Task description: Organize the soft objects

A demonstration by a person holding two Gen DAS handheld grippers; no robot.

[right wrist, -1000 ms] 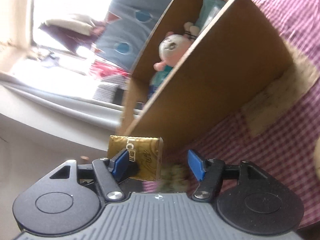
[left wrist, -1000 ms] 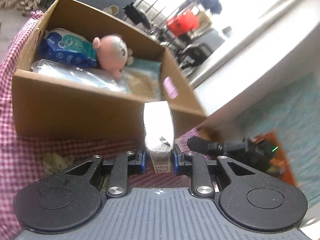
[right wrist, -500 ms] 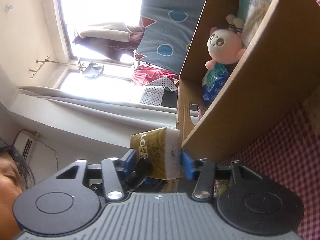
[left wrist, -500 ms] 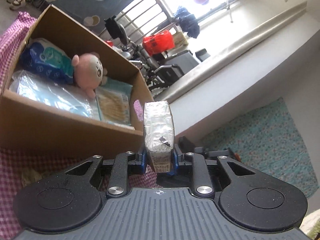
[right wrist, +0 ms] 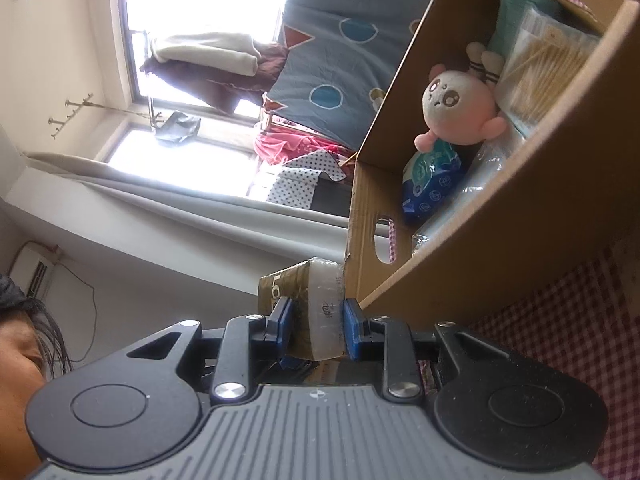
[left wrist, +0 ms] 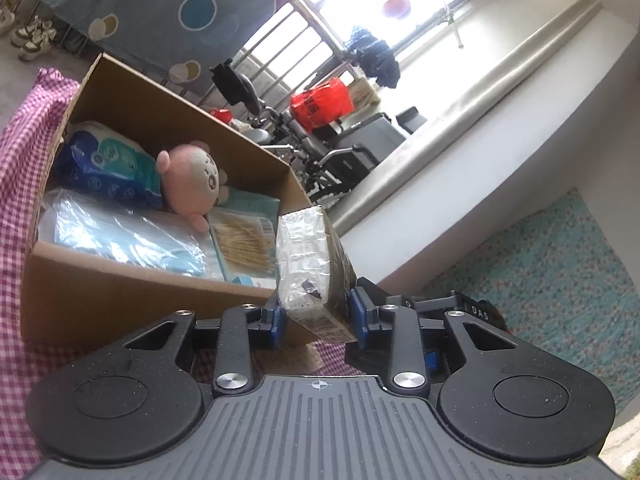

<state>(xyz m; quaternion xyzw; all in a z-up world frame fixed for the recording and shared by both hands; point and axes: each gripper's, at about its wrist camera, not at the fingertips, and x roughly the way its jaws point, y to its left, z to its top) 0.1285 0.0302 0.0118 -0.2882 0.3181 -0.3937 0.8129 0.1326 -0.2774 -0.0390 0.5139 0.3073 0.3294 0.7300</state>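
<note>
left wrist: both grippers (left wrist: 318, 314) (right wrist: 314, 330) clamp 1 tissue pack (left wrist: 310, 268).

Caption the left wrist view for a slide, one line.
Left tool holds a gold pack upright beside the cardboard box, which already contains a pink plush and wrapped packs.

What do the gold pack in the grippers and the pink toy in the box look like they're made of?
Gold pack: glossy plastic film, judging by the crinkles and glare; the contents can't be seen. It is clamped between the left gripper and the right gripper. Pink toy: matte plush fabric, probably stuffed, with a fuzzy surface and rounded limbs.
</note>
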